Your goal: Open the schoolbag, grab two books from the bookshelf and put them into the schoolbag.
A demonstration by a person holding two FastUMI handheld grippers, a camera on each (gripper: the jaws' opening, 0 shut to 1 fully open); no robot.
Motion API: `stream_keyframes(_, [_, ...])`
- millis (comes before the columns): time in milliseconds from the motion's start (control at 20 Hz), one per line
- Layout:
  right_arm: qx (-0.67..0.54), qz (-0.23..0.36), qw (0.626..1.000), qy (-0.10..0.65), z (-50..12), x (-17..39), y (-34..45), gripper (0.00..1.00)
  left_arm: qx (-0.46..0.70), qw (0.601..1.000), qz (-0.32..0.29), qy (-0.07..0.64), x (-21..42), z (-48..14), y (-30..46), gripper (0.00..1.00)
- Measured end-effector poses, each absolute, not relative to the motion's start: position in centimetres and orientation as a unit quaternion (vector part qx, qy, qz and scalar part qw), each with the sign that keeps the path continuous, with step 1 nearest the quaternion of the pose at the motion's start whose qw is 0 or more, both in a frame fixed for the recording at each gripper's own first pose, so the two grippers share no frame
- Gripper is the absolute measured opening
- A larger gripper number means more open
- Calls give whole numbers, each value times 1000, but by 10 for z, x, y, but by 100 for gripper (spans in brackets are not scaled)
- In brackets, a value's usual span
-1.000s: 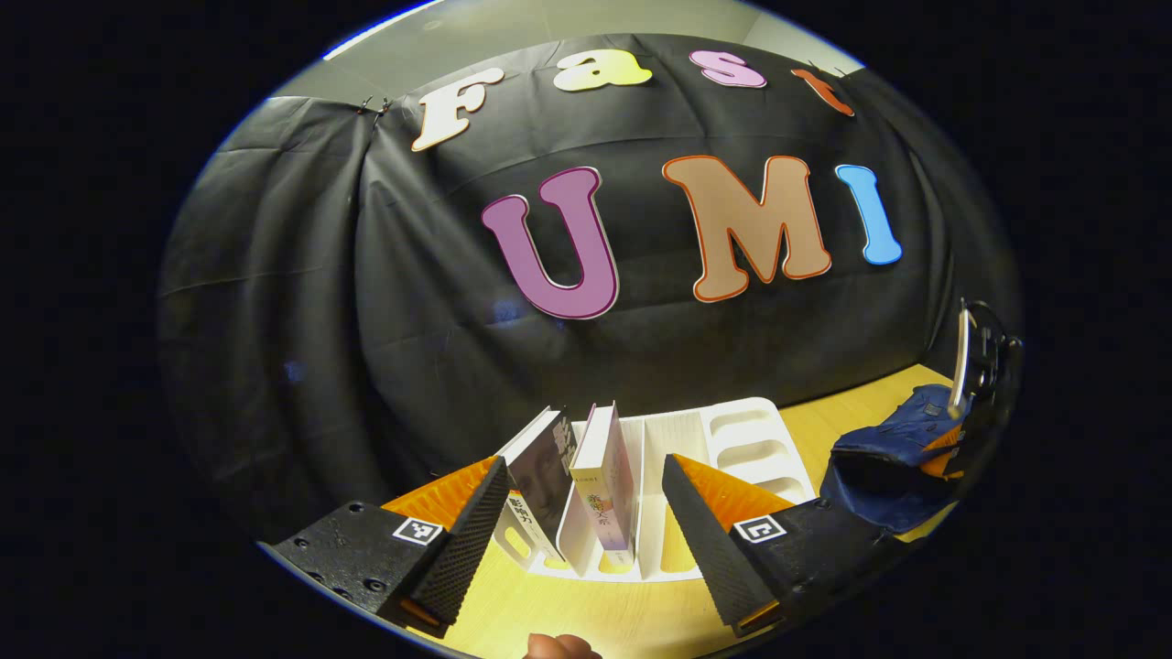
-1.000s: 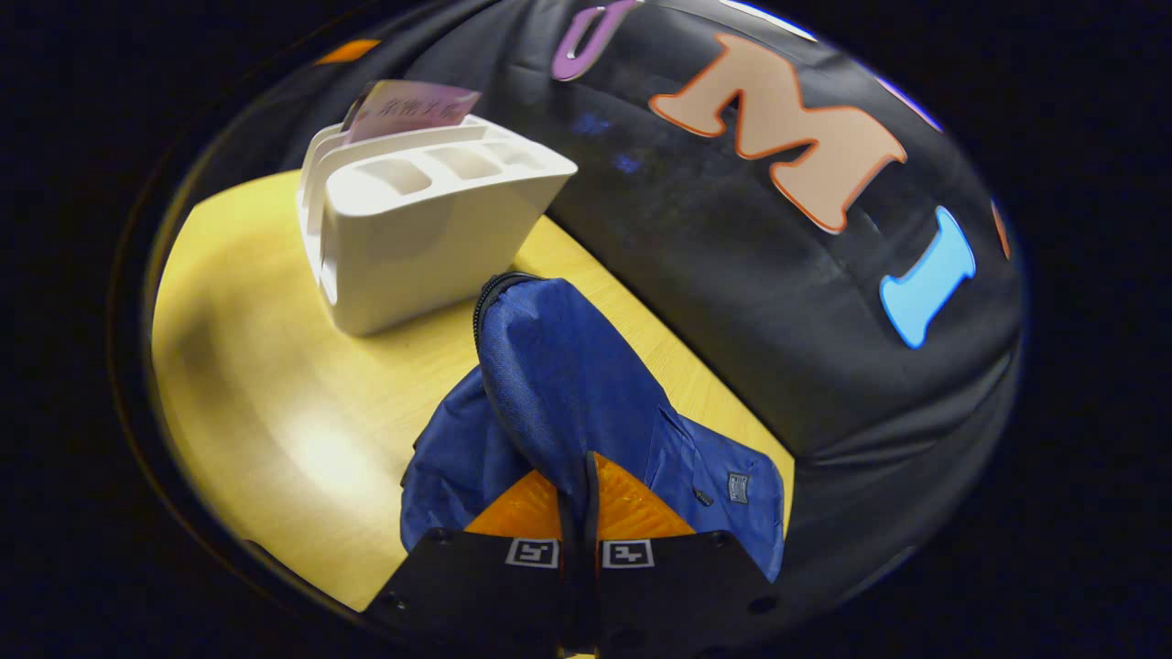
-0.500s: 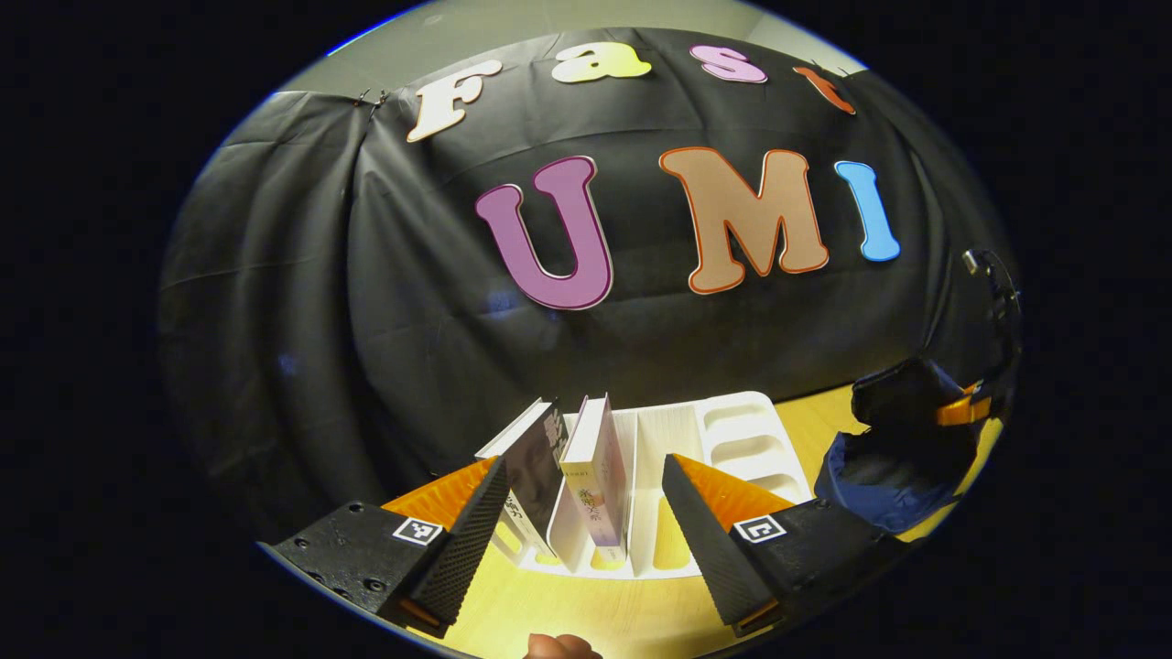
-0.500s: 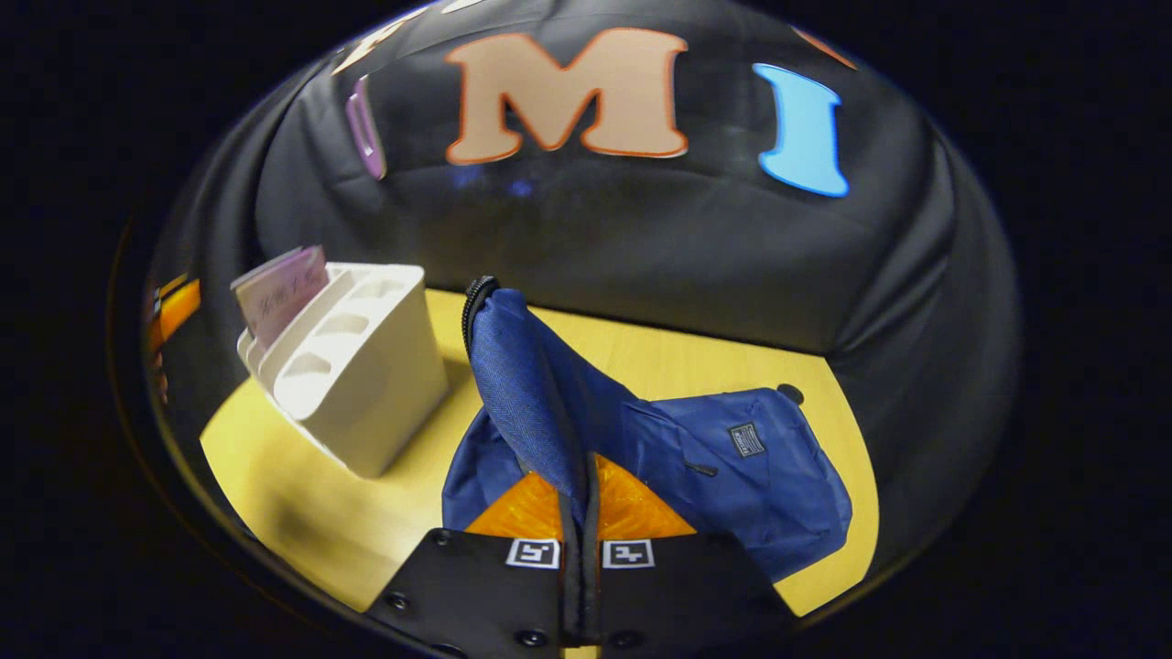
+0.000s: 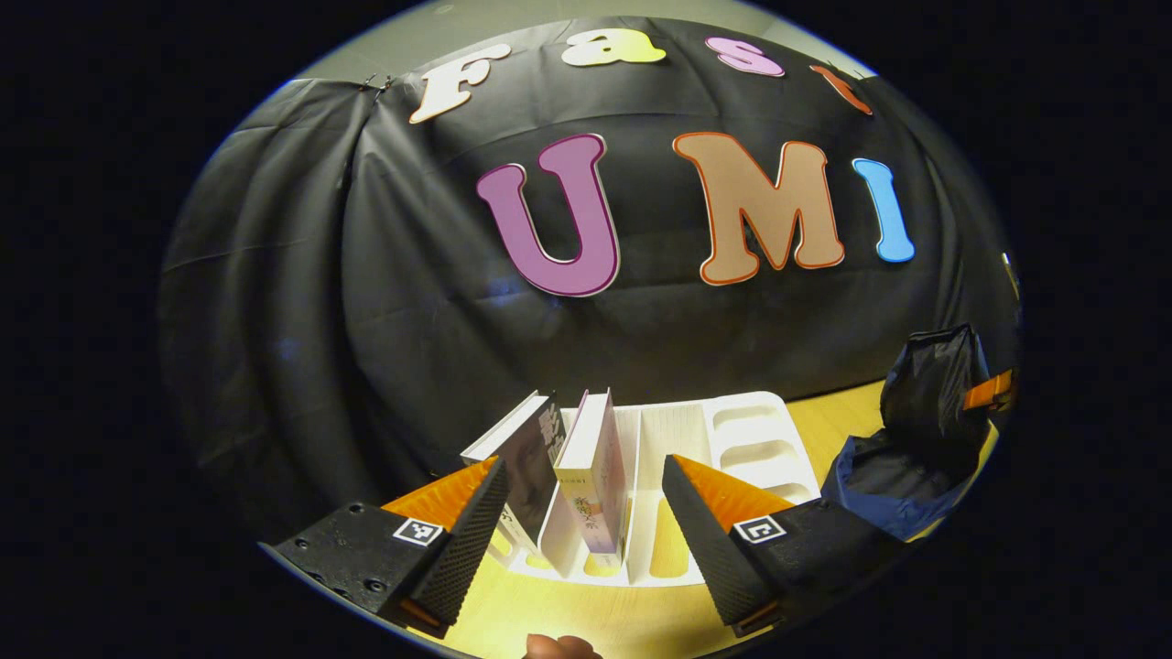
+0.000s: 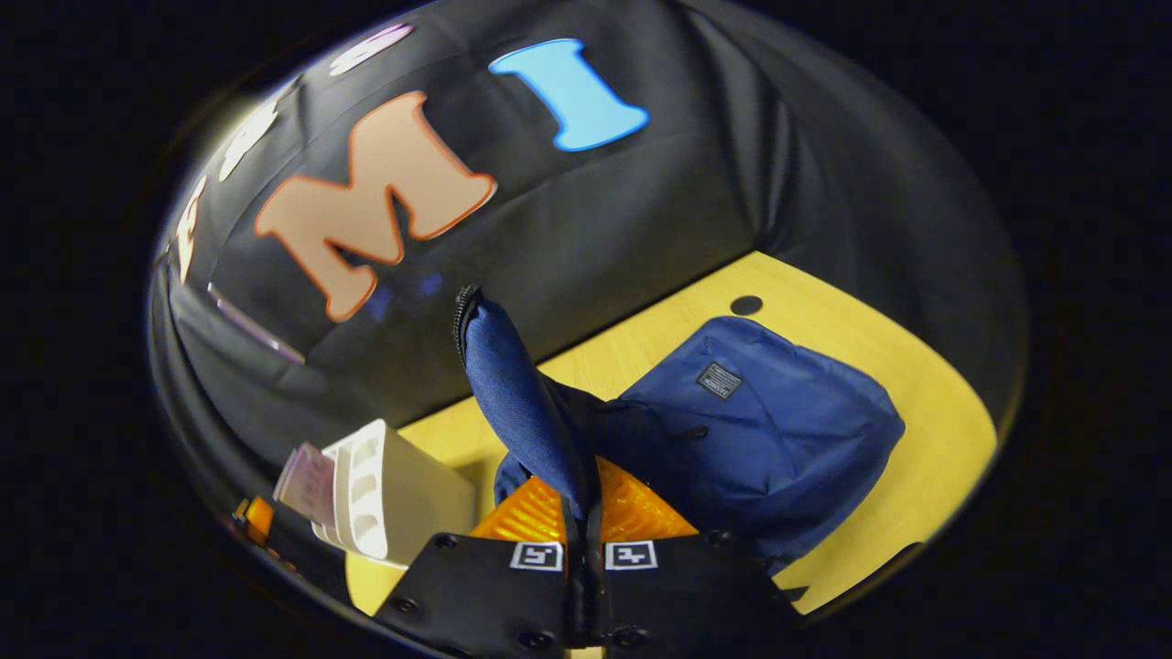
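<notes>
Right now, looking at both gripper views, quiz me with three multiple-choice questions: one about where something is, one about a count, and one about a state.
1. Where do the books stand?
A. In the white bookshelf's slots
B. Inside the schoolbag
C. Flat on the table

2. How many books are in the bookshelf?
A. One
B. Two
C. Four

3. What is the right gripper doing?
A. Open above the table
B. Shut on a book
C. Shut on the schoolbag's flap

Answers:
1 A: the dark book and the pale book stand in slots of the white bookshelf.
2 B: just those two books rise from it in the left gripper view.
3 C: the right gripper has both fingers pressed on the raised flap of the blue schoolbag.
</notes>
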State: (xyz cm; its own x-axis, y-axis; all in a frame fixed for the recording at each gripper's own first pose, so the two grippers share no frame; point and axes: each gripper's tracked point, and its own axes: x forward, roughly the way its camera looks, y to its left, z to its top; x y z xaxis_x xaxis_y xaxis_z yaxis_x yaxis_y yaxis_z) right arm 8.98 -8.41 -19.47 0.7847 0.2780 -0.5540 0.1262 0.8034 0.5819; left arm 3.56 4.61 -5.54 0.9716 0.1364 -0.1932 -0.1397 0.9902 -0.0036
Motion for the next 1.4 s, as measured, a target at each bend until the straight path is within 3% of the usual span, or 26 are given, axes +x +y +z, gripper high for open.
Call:
stream_keyframes(400, [309, 40, 894, 322, -196, 89, -81, 4, -5, 974, 43, 224, 95, -84, 66, 99])
stream_keyframes(750, [311, 38, 896, 316, -196, 90, -81, 3, -2, 930, -2, 367, 130, -125, 62, 99])
stream_keyframes(950, [311, 37, 896, 315, -197, 91, -81, 2, 11, 917, -9, 399, 148, -133, 66, 99])
stream_keyframes(1200, [309, 36, 897, 313, -197, 93, -83, 3, 24, 893, -32, 449, 162, -148, 65, 93])
stream_keyframes(1250, [307, 36, 898, 313, -198, 93, -83, 3, 21, 887, -37, 460, 160, -150, 65, 88])
stream_keyframes(1300, [307, 37, 898, 314, -198, 93, -82, 2, 20, 883, -40, 467, 161, -152, 64, 91])
stream_keyframes(1400, [308, 35, 898, 313, -198, 94, -83, 3, 33, 871, -45, 489, 159, -160, 68, 88])
